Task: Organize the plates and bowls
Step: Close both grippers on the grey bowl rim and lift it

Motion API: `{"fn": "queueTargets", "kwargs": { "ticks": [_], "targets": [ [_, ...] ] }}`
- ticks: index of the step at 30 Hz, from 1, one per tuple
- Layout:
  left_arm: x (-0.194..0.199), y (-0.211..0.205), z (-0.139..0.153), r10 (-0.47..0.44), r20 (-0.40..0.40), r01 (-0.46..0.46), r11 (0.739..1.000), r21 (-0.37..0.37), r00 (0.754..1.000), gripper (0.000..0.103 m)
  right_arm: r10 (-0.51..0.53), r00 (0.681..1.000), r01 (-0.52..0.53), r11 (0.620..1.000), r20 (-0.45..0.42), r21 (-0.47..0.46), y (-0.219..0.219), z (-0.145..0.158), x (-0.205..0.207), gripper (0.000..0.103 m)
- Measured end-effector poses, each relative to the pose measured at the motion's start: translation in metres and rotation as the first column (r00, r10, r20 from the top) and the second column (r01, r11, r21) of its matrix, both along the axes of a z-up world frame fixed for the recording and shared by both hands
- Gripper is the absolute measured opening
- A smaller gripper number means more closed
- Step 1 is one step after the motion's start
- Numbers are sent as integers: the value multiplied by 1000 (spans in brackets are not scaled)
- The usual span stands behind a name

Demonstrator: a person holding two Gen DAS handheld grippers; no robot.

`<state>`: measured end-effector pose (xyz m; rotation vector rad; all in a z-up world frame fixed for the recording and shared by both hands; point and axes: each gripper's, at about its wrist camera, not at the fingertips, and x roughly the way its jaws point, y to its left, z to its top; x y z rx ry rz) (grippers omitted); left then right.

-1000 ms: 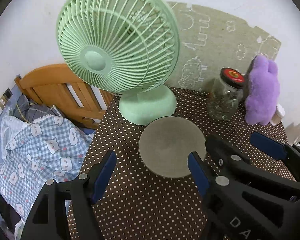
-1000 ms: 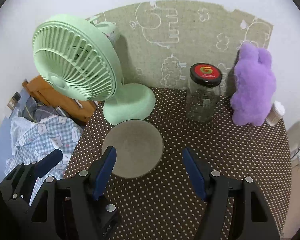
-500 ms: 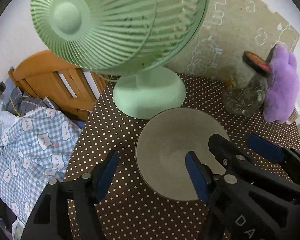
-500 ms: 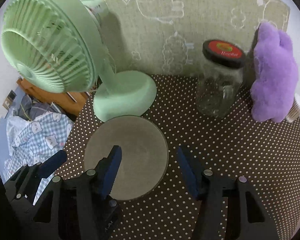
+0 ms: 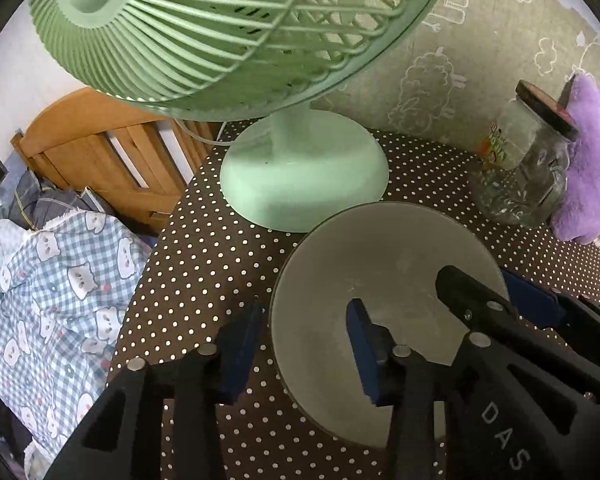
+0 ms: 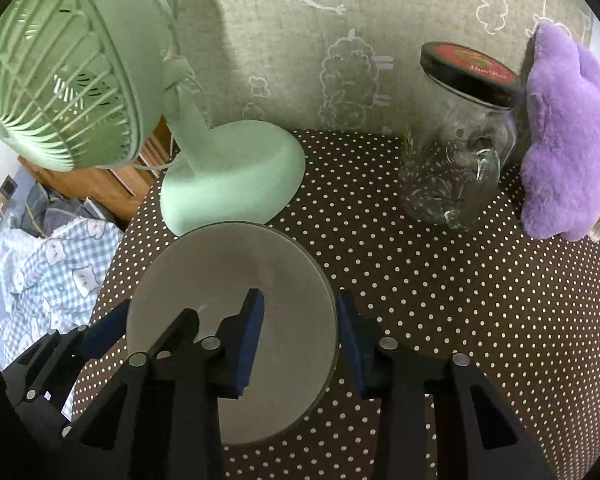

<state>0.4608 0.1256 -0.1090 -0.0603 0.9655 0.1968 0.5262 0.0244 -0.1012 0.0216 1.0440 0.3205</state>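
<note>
Bowl: the grey bowl (image 5: 384, 280) sits on the dotted table (image 5: 204, 264), near its left edge, just in front of the fan (image 5: 304, 176) base.
Left tongs: the left tongs (image 5: 304, 348) straddle the bowl's left rim, one pad outside, one inside; the jaws have just been closing, with the rim between them, but a gap shows beside each pad, so they are not yet clenched.
Right tongs: the right tongs (image 6: 300, 336) straddle the right rim in the same way, jaws just closing around it, no firm pinch visible yet.
Doing it well: I would seat both pairs evenly on opposite rims before squeezing, keep the two sides level, and lift straight up; the fan base is just beside the far rim, so a tilt away could knock it.
Left view only: the bowl's hollow inside, the wooden bed frame (image 5: 100, 152), and the right tongs reaching in from the right.
Right view only: the jar (image 6: 456, 152) and the purple plush (image 6: 564, 136) in full, well apart from the bowl, plus the fan's neck and rear.
</note>
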Motion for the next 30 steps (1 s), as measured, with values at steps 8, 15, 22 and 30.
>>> {"fn": "queueTargets", "kwargs": {
  "ticks": [8,15,22,30],
  "targets": [
    [10,1,-8,-2,-15,2,1000,12,1000,35,-6,1000,6,1000,-20,0,0,-10,12,29],
    [8,-2,-5,-11,-31,11,1000,16,999,35,-1,1000,1,1000,-25,5,0,-11,10,29],
    [-7,-12,-1,16,-103,-16,1000,3,995,35,10,1000,-10,1000,-29,-5,-6,-7,-3,29],
    [-28,-21,9,16,-111,-16,1000,-2,994,35,12,999,-13,1000,-38,-5,-17,0,-23,29]
  ]
}}
